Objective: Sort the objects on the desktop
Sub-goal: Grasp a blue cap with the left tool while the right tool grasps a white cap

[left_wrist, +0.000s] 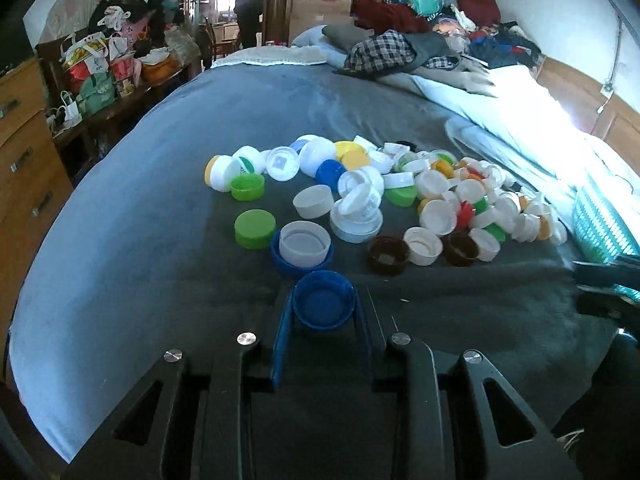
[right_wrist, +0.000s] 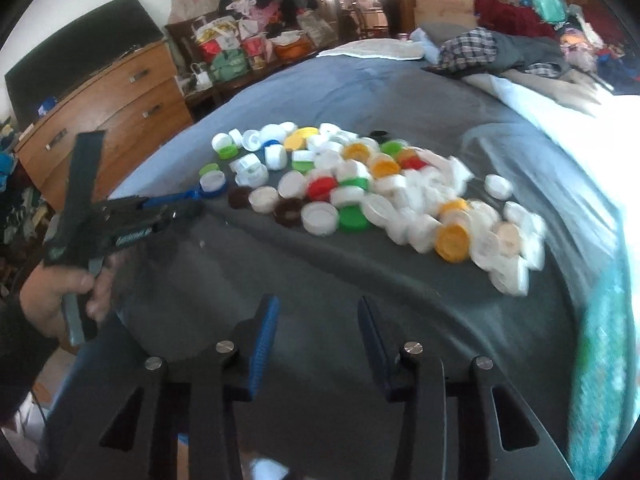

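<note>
A heap of plastic bottle caps (left_wrist: 400, 188), white, green, yellow, red, blue and brown, lies on a grey-blue bedspread (left_wrist: 140, 240). My left gripper (left_wrist: 324, 304) is shut on a blue cap (left_wrist: 323, 300), open side up, at the near edge of the heap. Just beyond it a white cap sits in another blue cap (left_wrist: 302, 250). In the right wrist view the heap (right_wrist: 380, 196) is ahead, and my right gripper (right_wrist: 318, 312) is open and empty above bare bedspread (right_wrist: 320, 272). The left gripper also shows there (right_wrist: 192, 196) at the heap's left edge.
A teal basket (left_wrist: 604, 224) stands at the right of the bed, also in the right wrist view (right_wrist: 604, 360). Clothes (left_wrist: 420, 48) are piled at the far end. A wooden dresser (right_wrist: 100, 120) and cluttered bags (right_wrist: 240, 52) stand to the left.
</note>
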`<state>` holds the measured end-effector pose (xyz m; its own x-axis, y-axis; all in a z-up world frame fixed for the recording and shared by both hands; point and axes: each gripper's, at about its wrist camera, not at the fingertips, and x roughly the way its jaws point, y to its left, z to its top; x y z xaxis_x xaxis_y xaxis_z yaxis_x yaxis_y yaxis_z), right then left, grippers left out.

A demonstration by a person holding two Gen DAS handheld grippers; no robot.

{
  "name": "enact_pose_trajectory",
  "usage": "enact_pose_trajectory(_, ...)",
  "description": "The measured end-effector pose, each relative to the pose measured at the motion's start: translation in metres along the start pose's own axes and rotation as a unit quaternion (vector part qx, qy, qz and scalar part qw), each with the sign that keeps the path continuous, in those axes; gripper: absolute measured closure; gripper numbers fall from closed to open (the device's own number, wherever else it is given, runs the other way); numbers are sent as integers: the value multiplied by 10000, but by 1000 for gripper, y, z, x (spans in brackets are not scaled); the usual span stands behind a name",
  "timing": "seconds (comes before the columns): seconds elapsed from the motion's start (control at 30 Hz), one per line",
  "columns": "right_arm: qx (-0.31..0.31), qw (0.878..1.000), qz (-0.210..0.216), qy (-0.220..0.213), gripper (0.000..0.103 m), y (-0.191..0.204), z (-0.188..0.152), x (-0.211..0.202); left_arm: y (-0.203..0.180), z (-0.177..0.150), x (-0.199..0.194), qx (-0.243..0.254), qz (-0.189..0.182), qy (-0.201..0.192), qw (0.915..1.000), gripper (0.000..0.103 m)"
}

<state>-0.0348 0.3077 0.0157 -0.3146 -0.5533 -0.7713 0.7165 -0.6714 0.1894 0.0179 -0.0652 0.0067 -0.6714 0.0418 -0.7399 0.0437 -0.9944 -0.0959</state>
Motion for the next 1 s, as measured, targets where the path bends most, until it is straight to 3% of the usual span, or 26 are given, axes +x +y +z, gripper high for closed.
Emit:
enact_pose_trajectory(0.13, 250, 9990, 334, 180, 58, -3, 21, 44, 6, 0, -1, -152, -90, 59, 9998, 78)
enact_pose_trajectory(0.3, 154, 9997, 1, 207, 61, -4, 33, 81, 11, 1, 0, -244, -137, 136, 9995, 78)
enact_pose_trajectory(0.53, -84, 9998, -128, 123, 67, -1, 48, 89, 11, 5, 8, -251, -204, 129, 9994, 78)
enact_pose_trajectory(0.57, -142, 9998, -143, 76, 64, 0, 49, 88, 10, 5, 9, -263, -211, 134, 9993, 78)
enact_pose_trajectory(0.6, -219, 9995, -212, 38, 52, 1, 50, 88, 10, 6, 11, -267, -214, 147, 9993, 78)
enact_pose_trajectory(0.63, -246, 9994, -253, 56, 51, 0, 50, 90, 10, 6, 11, -262, -218, 150, 9993, 78)
enact_pose_trajectory(0.87, -239, 9994, -204, 140, 54, -3, 52, 100, 10, 3, 12, -334, -235, 161, 9990, 78)
enact_pose_trajectory(0.93, -259, 9993, -225, 152, 69, -2, 54, 100, 13, 2, 12, -433, -221, 148, 9987, 78)
enact_pose_trajectory(1.0, -178, 9996, -137, 156, 69, -2, 54, 96, 16, 3, 10, -524, -242, 135, 9982, 78)
